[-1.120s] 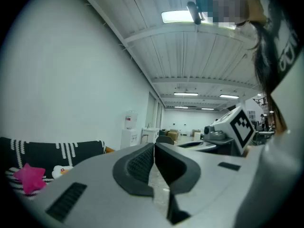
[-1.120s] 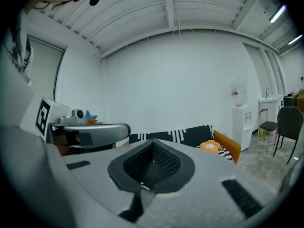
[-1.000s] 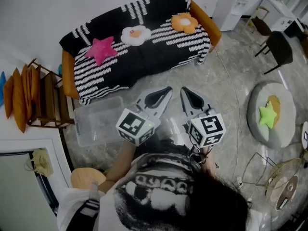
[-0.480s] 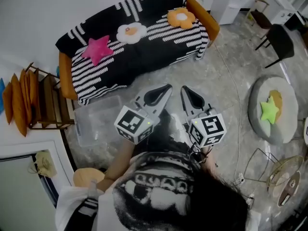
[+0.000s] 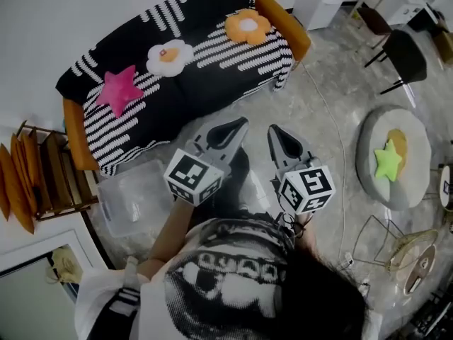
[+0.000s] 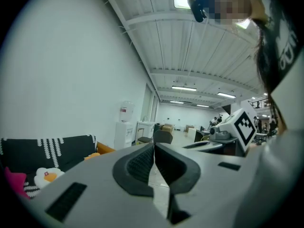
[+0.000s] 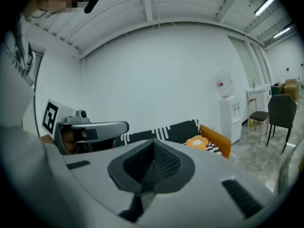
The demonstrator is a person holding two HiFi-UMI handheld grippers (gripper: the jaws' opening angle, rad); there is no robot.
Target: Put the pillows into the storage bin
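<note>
As both grippers are held out side by side over the stone floor [image 5: 318,105] in front of the person, we record neither with anything in its grasp. The left gripper [image 5: 241,124] has its jaws brought together, the ribbed pads meeting at the tip with only a thin slit lower down; nothing lies between them. The right gripper [image 5: 272,129] is fully closed, pad against pad, likewise empty. The two stand near each other but apart, both pointing toward the sofa [image 5: 212,83].

We note three pillows on the black-and-white striped sofa: a pink star pillow [image 5: 119,91] toward its left end, a white flower pillow [image 5: 168,55] in the middle and an orange flower pillow [image 5: 248,25] toward the right end. All lie well apart from either gripper. A green star pillow [image 5: 388,160] rests on a round grey cushion [image 5: 403,190] on the floor at the far right, with a yellowish pillow [image 5: 398,142] just behind it.

The storage bin [image 5: 134,200], of clear plastic, sits on the floor just in front of the sofa's left end, beside the left gripper's marker cube in the head view. A wooden rack [image 5: 67,179] carrying orange cushions [image 5: 14,183] stands to the bin's left. The right gripper view shows a water dispenser [image 7: 228,113] past the sofa's orange arm.
</note>
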